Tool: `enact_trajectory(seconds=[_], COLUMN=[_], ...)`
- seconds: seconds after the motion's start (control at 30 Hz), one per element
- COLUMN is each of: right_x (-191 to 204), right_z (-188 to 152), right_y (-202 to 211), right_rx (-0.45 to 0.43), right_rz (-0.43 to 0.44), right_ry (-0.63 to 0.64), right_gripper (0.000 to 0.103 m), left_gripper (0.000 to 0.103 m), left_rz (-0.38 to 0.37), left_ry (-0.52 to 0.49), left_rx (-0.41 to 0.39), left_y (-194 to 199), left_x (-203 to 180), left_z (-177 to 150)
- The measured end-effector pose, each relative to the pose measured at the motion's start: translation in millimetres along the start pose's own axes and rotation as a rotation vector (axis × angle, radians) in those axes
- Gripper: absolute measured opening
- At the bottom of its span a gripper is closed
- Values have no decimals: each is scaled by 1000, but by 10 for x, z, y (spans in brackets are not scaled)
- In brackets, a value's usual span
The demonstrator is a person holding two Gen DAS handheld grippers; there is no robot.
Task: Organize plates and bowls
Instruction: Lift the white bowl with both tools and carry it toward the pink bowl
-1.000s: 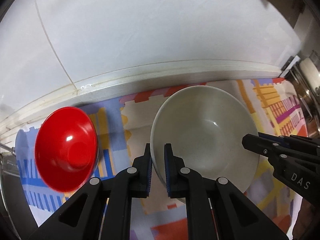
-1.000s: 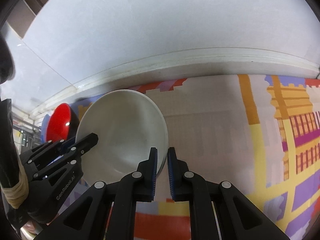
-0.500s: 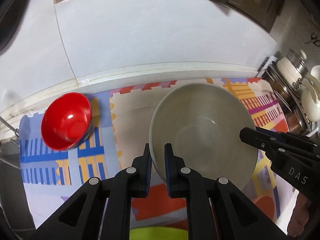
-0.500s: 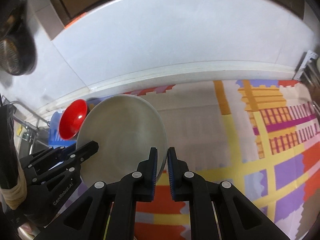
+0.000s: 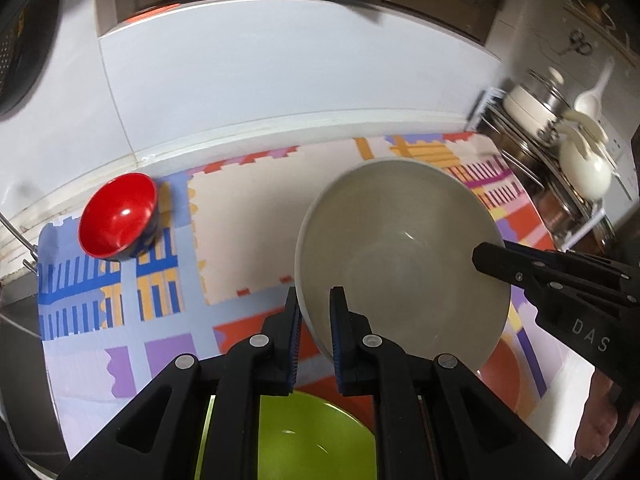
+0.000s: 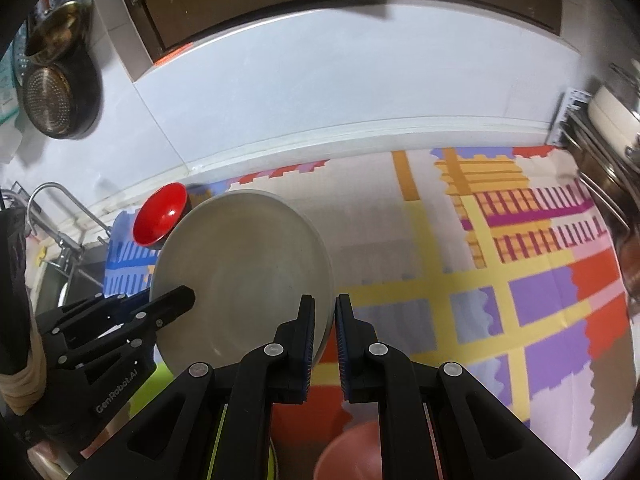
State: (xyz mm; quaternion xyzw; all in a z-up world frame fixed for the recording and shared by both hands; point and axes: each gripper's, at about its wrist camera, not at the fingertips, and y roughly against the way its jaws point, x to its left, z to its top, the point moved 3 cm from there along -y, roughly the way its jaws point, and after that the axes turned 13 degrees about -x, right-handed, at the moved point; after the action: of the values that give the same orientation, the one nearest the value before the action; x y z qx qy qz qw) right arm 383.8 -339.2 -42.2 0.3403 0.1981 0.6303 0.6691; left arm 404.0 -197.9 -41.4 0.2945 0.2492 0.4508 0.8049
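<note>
Fingers (image 5: 294,320) of both grippers pinch one grey bowl (image 5: 400,256).
Left gripper (image 5: 314,332) and right gripper (image 6: 322,340) clamp opposite rims above the patterned worktop (image 6: 460,280).

The grey bowl (image 5: 400,256) looks matt, speckled ceramic; the red bowl (image 5: 118,216) glossy; the patterned mat (image 6: 520,280) smooth.

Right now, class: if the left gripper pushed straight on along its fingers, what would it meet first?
The left gripper already clamps the large grey ceramic bowl; beyond its rim, probably the patterned mat, though depth is unclear.
</note>
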Motion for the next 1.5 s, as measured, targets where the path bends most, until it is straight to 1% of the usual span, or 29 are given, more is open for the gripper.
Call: enact_trajectory(seconds=[0.13, 0.5, 0.7, 0.8, 0.83, 1.5], right_x=[-82, -399, -564, -642, -697, -990], right_z=[-119, -495, -673, -762, -837, -1232], right_y=[195, 603, 753, 768, 769, 691], right_rx=[-17, -12, -3, 12, 27, 116], right_rz=[-18, -67, -97, -110, -114, -144], right_ry=[-9, -61, -88, -99, -109, -195], right_gripper=[12, 12, 12, 12, 12, 12], left_gripper=[14, 15, 15, 15, 15, 16], left_rz=[-24, -91, -129, -137, -140, -165], left_ry=[-25, -107, -130, -139, -140, -160], left_rx=[1, 16, 63, 90, 99, 237], left_y=[107, 285, 246, 205, 189, -116], left_x=[-173, -658, -864, -933, -955, -1162], left_z=[-79, -314, -490, -571, -595, -950])
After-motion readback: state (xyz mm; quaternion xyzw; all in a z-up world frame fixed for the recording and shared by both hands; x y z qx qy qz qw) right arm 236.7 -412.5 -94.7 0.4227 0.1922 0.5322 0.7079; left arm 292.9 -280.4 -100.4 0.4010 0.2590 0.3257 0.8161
